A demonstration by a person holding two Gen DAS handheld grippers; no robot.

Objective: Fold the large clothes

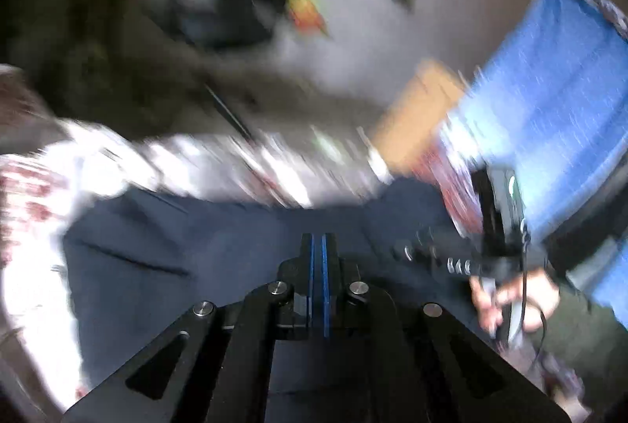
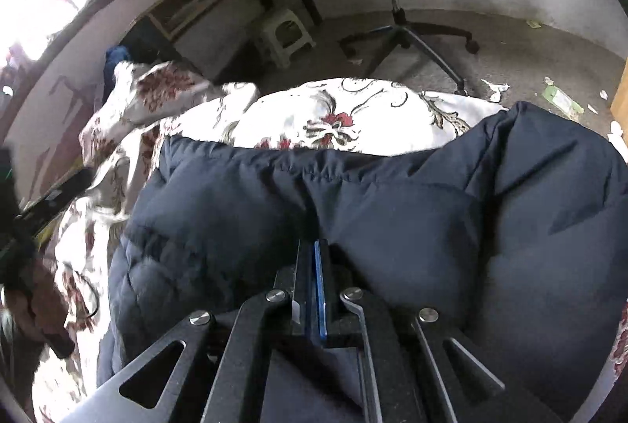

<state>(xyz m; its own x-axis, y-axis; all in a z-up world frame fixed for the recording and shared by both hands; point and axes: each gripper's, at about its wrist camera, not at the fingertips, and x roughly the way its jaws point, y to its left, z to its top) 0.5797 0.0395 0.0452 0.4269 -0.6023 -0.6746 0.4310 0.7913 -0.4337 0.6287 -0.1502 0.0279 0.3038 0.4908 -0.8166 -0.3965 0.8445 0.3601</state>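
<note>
The left hand-held gripper (image 1: 318,240) is seen pressed together, empty, above the puffy dark navy quilted jacket (image 2: 392,211), which is spread on the white bed cover with red flowers (image 2: 353,112). The right hand-held gripper (image 2: 314,246) is likewise pressed together over the jacket.

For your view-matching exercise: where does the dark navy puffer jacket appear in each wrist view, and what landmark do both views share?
Left wrist view: the navy puffer jacket fills the lower middle, blurred, behind the shut jaws of the left gripper.
Right wrist view: it spreads across the centre and right, under the right gripper.
Shared landmark: the white floral bedspread bordering the jacket's far edge.
</note>
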